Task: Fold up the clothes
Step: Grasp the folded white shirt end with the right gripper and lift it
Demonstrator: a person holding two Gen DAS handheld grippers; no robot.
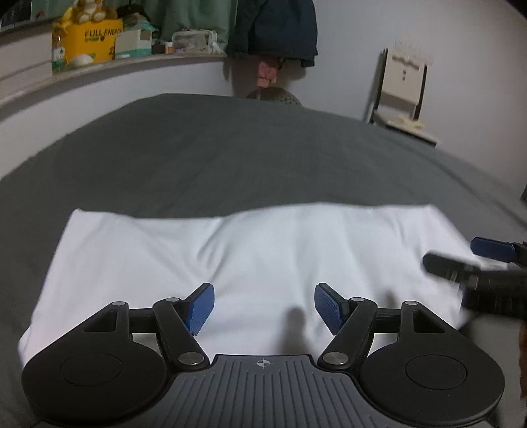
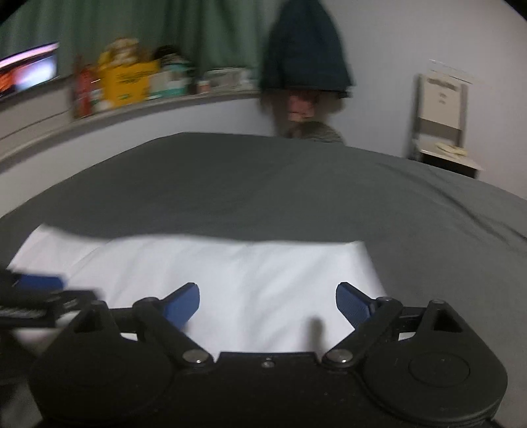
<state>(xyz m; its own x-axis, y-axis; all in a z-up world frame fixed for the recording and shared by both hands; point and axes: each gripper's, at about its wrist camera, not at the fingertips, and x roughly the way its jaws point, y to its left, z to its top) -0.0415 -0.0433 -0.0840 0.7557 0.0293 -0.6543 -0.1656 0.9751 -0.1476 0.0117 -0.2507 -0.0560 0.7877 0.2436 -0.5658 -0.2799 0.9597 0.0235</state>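
While both tongs hang over the near edge of the bed [image 1: 230, 158], I see the white garment [image 1: 263, 256] lying flat on the grey bedsheet, folded into a wide rectangle with soft creases across it. Far edge of it runs straight across the sheet; near edge goes under my rigs.

Left tongs [image 1: 263, 307]: spread, blue pads apart, nothing between them, only white cloth below. I can't tell if the tips touch the fabric.

Right tongs [image 2: 267, 304]: spread wider, pads clear, nothing pinched. They sit over the right end of the garment [image 2: 230, 273], near its right corner. Right wrist view is motion-blurred, so fine detail is soft.

From the left wrist view, the right tongs [image 1: 461, 260] come in at the right border, over the garment's right edge, blurred. From the right wrist view, the left tongs [image 2: 42, 286] show at the left border, just beside mine.

Background: shelf [image 1: 131, 64] along the wall with a yellow box [image 1: 90, 41] and clutter, green curtain [image 2: 131, 36], dark jacket [image 1: 276, 26] hanging, folding chair [image 1: 402, 89] by the wall.
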